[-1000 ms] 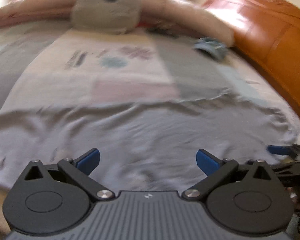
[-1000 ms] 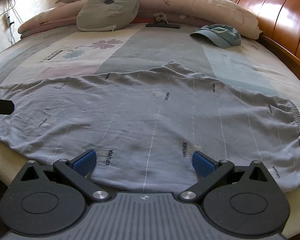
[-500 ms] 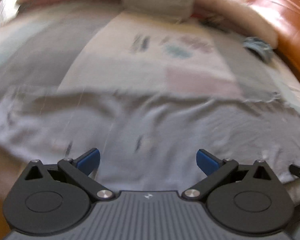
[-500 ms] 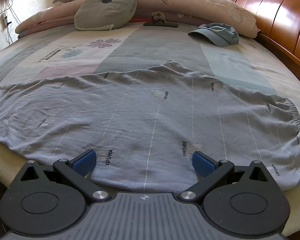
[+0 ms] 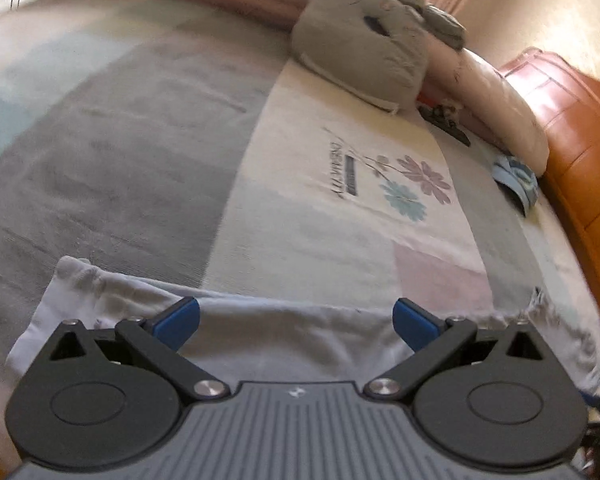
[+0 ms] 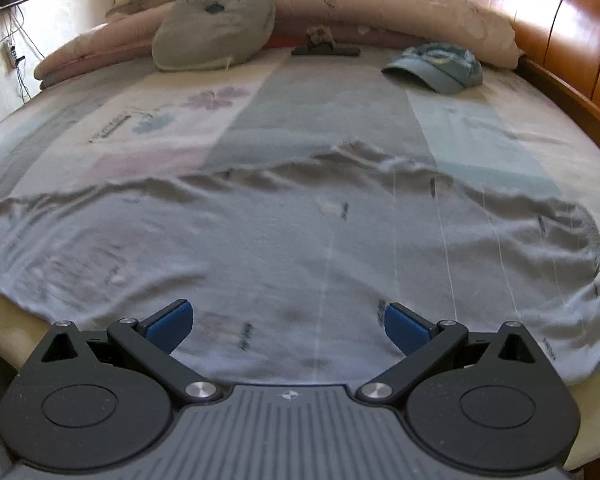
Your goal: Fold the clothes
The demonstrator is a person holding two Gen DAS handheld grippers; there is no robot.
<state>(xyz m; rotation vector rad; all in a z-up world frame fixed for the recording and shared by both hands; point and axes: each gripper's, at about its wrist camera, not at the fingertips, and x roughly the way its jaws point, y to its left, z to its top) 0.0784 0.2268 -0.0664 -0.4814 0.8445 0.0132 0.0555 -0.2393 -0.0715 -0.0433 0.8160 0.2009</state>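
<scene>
Swinging leftward over the last second, the left gripper point(image 5: 296, 320) now looks down on the narrow end of the pale grey, thin-striped cotton garment point(image 6: 300, 248), where before it faced the broad middle of the cloth; the right gripper point(image 6: 286, 326) has barely shifted and the cloth's outline looks much the same. Both grippers have their blue-tipped fingers spread wide with nothing between them. The garment lies spread flat across the near edge of the patchwork bedspread point(image 6: 332, 112), its gathered elastic band at the right side, its far edge rippled into a low ridge, and its near hem at or over the mattress edge. In the left view only a narrow strip of it shows point(image 5: 284, 340), ending in a puckered corner at the left. The chief risk, as I judge it, is a poor pinch: the fabric is thin and lies tight on the bedspread, so fingers closing here could catch the bedspread too, or take one layer only and leave the lower one behind. A lift by one gripper ahead of the other would drag the cloth askew and deepen the ridge into a crooked crease. The overhanging hem could also slide off the bed if tugged toward the person. A blue cap point(image 6: 440, 66) and a grey cushion point(image 6: 214, 26) lie well clear.
</scene>
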